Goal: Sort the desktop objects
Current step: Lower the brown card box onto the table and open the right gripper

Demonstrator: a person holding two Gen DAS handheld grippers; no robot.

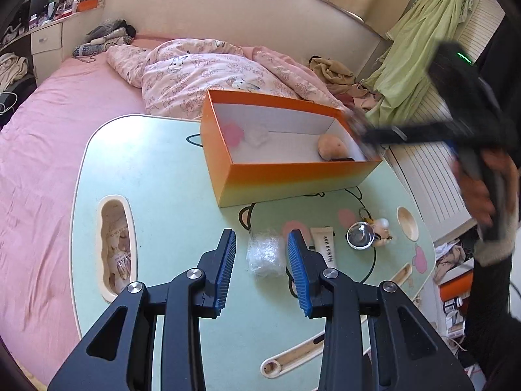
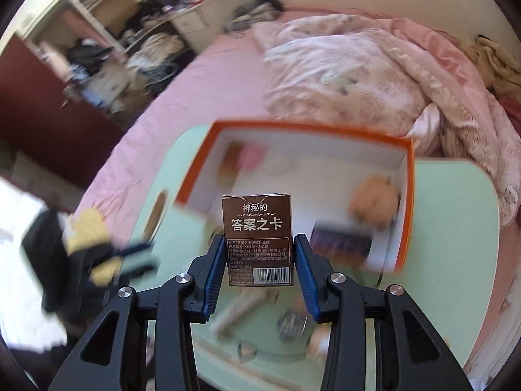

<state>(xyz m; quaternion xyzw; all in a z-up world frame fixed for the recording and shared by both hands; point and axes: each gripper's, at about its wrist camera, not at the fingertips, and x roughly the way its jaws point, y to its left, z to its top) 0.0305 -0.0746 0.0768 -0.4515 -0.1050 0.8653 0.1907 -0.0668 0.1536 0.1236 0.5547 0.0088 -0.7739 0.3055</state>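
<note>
My right gripper is shut on a brown card box with white Chinese print, held upright in the air in front of the orange storage box. In the left wrist view that gripper is a blur at the orange box's right end. The box holds a pink item, a white crumpled item and a tan round toy. My left gripper is open above the green table. A clear plastic bundle lies on the table between its tips, untouched.
A cream tube, a small round glass jar and a little figurine lie on the table right of the bundle. A cut-out slot sits at the table's left. The pink bed surrounds the table.
</note>
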